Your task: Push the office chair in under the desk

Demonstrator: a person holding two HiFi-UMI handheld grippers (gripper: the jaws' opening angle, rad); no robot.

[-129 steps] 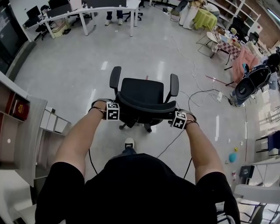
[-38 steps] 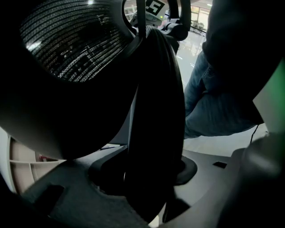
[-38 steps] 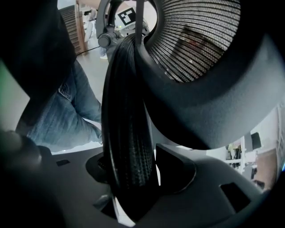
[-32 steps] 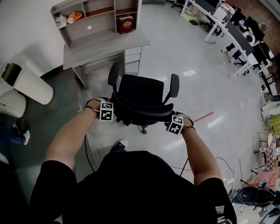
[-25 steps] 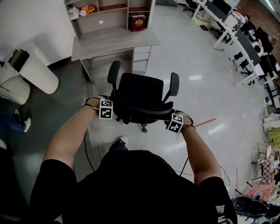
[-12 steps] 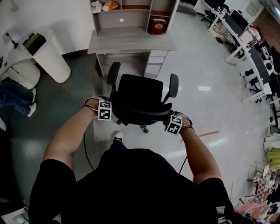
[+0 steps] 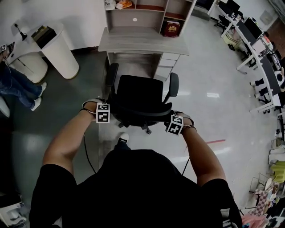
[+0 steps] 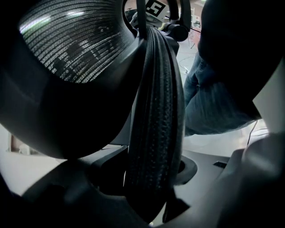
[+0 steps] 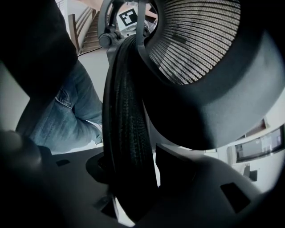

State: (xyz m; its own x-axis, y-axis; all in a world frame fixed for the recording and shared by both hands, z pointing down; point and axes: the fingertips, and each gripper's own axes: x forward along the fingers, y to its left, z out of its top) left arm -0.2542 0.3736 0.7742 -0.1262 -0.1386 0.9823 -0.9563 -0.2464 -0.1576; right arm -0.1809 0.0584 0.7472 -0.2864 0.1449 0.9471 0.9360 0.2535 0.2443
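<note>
- Both tongs are clamped. The left gripper point(image 7: 103, 114) and right gripper point(image 7: 174, 125) each have their jaws closed on the top rim of the backrest point(image 8: 156, 116). In both gripper views the ribbed rim fills the gap between the jaws.
- The office chair point(image 7: 139, 93) is all black, with a padded seat, a mesh backrest with a thick curved frame, and two armrests. I see part of the wheeled base under the seat.
- The chair stands on the glossy floor point(image 7: 209, 111) between me and the desk point(image 7: 142, 45). The seat faces the desk, and the seat front is just at the knee opening, not under the top.
- The grippers sit at opposite ends of the backrest, left end and right end, both pointing steeply down.
- The desk is grey, with a hutch point(image 7: 147, 11) on top. A red book point(image 7: 171, 29) stands in the hutch's right bay, and there are small orange and white items on the upper shelf.
- In the way: the drawer stack point(image 7: 167, 67) takes the right side under the top, and the right armrest point(image 7: 173, 84) lines up with it rather than with the opening.
- The left armrest point(image 7: 112, 73) sits close to the desk's left leg, so the fit looks tight.
- Left of the desk is a white rounded stand point(image 7: 62, 55), well clear of the chair.
- A person in jeans point(image 7: 20, 84) is at the far left edge.
- There is a row of white desks point(image 7: 260, 53) on the right and a red tape strip point(image 7: 214, 142) on the floor, both out of the path.
- A black cable point(image 7: 87, 153) hangs from my left wrist, and my shoe point(image 7: 122, 137) is just behind the chair base.
</note>
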